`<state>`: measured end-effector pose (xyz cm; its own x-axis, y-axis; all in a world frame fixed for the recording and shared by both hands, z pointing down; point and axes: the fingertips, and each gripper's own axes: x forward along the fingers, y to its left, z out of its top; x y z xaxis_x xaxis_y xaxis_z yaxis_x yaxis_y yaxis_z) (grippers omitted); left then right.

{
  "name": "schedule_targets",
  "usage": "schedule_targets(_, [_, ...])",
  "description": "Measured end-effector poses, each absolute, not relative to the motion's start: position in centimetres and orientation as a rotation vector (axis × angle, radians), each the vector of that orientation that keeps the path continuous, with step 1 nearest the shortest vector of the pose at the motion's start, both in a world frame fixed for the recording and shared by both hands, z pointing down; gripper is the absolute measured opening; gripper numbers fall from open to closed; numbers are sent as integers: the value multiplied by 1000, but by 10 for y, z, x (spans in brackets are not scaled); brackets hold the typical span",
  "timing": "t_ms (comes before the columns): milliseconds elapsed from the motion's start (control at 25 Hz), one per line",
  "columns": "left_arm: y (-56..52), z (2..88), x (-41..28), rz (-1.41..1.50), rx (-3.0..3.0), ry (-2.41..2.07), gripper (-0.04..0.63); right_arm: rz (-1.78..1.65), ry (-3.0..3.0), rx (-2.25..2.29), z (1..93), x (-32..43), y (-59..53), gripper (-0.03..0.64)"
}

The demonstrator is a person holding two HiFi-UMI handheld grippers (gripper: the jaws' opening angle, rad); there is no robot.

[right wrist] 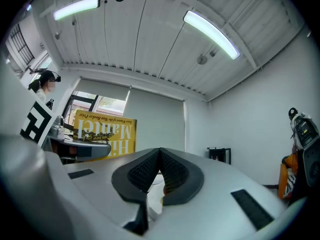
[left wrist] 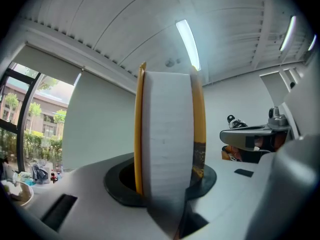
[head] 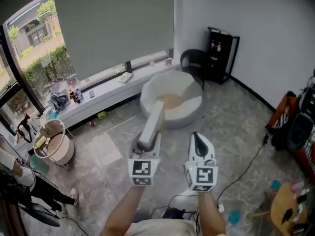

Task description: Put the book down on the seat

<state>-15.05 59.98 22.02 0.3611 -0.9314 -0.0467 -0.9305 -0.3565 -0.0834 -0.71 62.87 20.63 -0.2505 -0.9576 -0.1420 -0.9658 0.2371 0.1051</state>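
Left gripper view is the only one that really shows the grip: the left gripper's (left wrist: 165, 184) fingers (left wrist: 120, 184) are clamped on the book (left wrist: 167, 144), which stands on edge with a thick white block of pages between yellow covers. It fills the middle of the frame, with a ceiling light (left wrist: 189, 44) above it.

Right gripper view gives you the cover instead, at mid left, yellow with big white lettering that reads upside down. The right gripper (right wrist: 160, 171) has its fingers pinched together with nothing in them.

Head view adds the layout the other two miss. The book is up in the air at centre frame, its far end towards the round white seat (head: 184, 90) just above it, not touching.

Room-wise: grey marbled floor (head: 236, 127), window (head: 34, 48) at upper left with a grey blind (head: 113, 26), a white ledge (head: 108, 90) with bottles on it, a black chair (head: 193, 63) and black shelf (head: 221, 53) at upper right, and a basket (head: 54, 144) at left.
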Motion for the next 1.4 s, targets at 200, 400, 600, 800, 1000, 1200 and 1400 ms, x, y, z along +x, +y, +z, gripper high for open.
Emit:
schedule_targets(200, [588, 227, -145, -27, -2510, 1741, 147, 264, 2439, -1892, 210, -5, 616, 2])
schedule_targets(400, [563, 234, -142, -25, -2511, 1759, 148, 261, 2460, -1869, 221, -2, 590, 2])
schedule_targets(600, [528, 243, -151, -3, -2530, 1753, 148, 243, 2472, -1886, 231, -13, 554, 2])
schedule_targets(800, [477, 248, -161, 27, -2557, 1736, 147, 231, 2482, -1919, 237, -26, 504, 2])
schedule_targets(1000, [417, 249, -182, 37, -2583, 1707, 148, 245, 2459, -1934, 230, -49, 444, 2])
schedule_targets(1200, [362, 247, -201, 25, -2601, 1659, 149, 243, 2401, -2001, 222, -65, 385, 2])
schedule_targets(1400, [315, 245, -220, 35, -2607, 1645, 147, 259, 2349, -2054, 220, -76, 344, 2])
